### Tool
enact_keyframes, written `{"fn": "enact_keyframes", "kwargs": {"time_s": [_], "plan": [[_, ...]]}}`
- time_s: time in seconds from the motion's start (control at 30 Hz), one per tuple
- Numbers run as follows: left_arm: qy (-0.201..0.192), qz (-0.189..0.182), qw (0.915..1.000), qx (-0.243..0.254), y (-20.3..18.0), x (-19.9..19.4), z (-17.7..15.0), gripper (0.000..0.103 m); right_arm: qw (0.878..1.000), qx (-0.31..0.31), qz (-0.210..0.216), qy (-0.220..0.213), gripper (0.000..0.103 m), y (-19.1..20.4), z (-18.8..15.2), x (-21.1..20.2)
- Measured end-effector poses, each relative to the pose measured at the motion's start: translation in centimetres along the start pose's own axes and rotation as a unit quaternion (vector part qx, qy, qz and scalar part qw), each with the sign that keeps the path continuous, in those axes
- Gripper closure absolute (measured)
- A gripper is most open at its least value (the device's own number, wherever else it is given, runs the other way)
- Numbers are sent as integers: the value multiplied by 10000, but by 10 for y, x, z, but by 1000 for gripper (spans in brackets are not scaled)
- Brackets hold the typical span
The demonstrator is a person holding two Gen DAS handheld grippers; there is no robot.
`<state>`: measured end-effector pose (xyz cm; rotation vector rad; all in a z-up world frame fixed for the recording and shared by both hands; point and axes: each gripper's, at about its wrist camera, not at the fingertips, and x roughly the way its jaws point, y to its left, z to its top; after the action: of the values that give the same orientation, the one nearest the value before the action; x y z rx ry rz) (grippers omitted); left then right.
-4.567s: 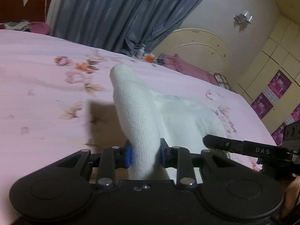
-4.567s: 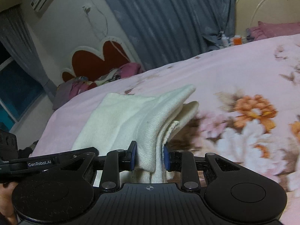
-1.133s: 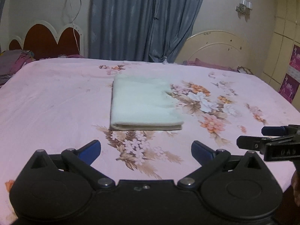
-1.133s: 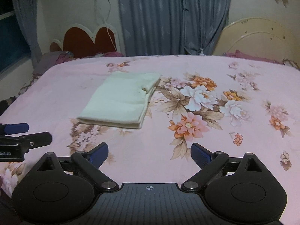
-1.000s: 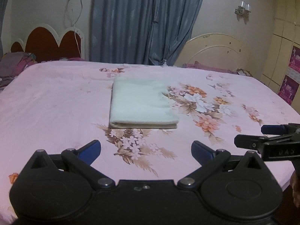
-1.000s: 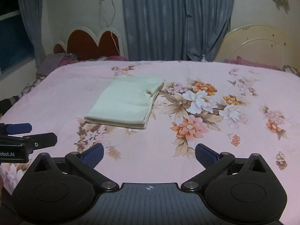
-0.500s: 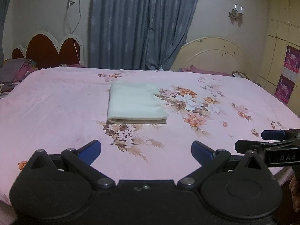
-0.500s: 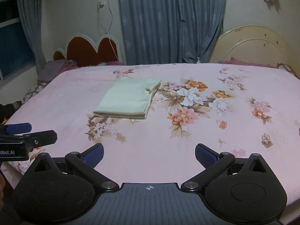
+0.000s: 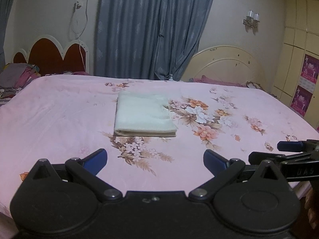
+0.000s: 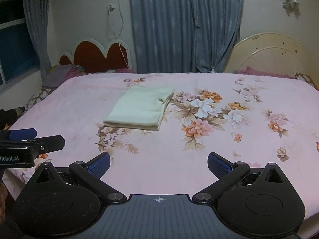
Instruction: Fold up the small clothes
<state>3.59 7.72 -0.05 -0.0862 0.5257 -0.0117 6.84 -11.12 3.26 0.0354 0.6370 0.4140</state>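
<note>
A cream-white knitted garment lies folded into a flat rectangle on the pink floral bedsheet, toward the far middle of the bed. It also shows in the right wrist view. My left gripper is open and empty, held back near the bed's front edge, well short of the garment. My right gripper is open and empty too, at the same distance. Each gripper shows at the edge of the other's view, the right one and the left one.
A red scalloped headboard with piled clothes stands at the far left. A cream round headboard stands at the far right. Blue-grey curtains hang behind. Cupboards line the right wall.
Both grippers let go of the garment and opened. They have drawn back from it toward the bed's front edge. The garment now lies folded flat and looks smaller and farther away.
</note>
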Motion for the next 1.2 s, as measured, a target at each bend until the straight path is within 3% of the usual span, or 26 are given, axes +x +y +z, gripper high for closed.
{"fn": "enact_keyframes", "kwargs": {"time_s": [1.2], "plan": [[-70, -5, 9999, 81, 4, 1, 6, 1, 9998, 161, -34, -81, 1, -5, 5, -4]]}}
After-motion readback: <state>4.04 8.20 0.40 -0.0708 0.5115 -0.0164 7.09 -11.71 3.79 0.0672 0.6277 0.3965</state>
